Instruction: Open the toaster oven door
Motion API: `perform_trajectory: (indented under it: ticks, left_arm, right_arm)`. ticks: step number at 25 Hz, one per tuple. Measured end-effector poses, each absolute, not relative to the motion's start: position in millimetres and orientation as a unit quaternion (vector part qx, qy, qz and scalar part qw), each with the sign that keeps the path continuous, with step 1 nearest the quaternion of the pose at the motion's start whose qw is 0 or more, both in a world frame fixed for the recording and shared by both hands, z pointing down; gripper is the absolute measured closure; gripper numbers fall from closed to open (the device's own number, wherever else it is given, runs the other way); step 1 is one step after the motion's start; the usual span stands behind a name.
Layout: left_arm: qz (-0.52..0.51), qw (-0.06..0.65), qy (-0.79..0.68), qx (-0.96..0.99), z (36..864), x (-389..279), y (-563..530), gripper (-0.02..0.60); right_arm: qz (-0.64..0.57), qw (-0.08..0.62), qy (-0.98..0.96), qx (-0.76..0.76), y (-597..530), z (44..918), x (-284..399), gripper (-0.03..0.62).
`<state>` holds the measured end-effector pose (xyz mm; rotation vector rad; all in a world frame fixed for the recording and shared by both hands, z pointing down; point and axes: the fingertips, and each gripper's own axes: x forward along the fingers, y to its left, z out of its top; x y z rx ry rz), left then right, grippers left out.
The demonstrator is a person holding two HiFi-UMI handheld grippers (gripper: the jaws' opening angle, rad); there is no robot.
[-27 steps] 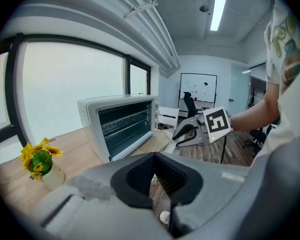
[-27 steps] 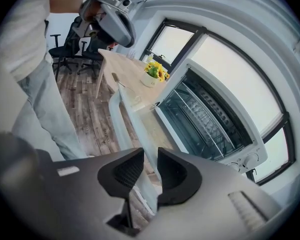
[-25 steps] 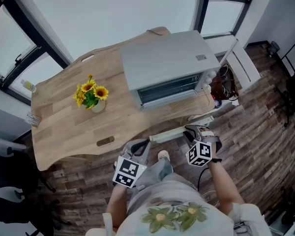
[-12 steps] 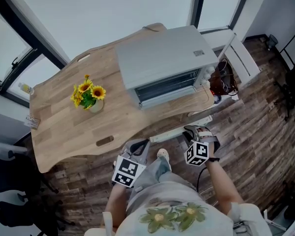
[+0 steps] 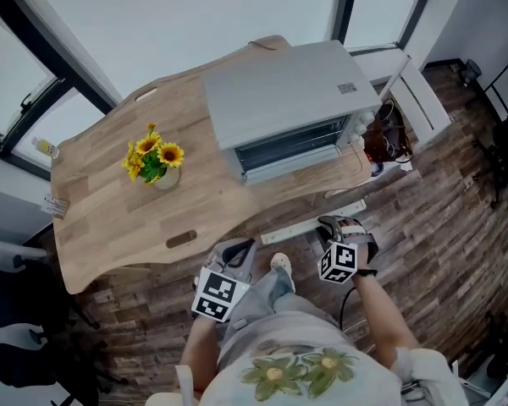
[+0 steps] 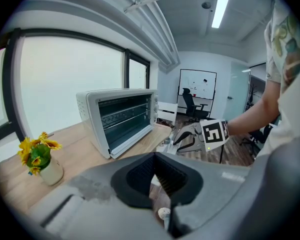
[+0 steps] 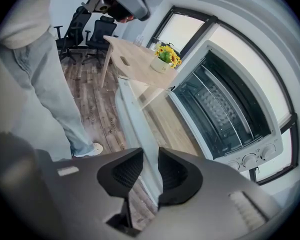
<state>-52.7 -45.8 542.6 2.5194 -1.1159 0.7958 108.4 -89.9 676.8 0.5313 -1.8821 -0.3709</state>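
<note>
With the right gripper (image 7: pixel 150 158) clamped on the white door handle (image 7: pixel 127 106) and the left gripper (image 6: pixel 154 160) jaws together, overpulling risked sliding the silver toaster oven (image 5: pixel 288 100) off the wooden desk (image 5: pixel 110 218).

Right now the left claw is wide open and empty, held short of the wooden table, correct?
Not wide open: the left claw is shut, its jaws together, as the left gripper view shows. The rest holds: nothing is between them, and it is held short of the wooden table.
</note>
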Motion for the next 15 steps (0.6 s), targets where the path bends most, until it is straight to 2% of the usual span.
perform_trajectory:
  ticks: [15]
  left_arm:
    - [0.280, 0.141, -0.378, 0.871, 550.2, -48.4, -44.4, 0.578]
  right_arm:
    - [-0.134, 0.570, -0.784, 0.206, -86.2, 708.5, 110.3, 0.493]
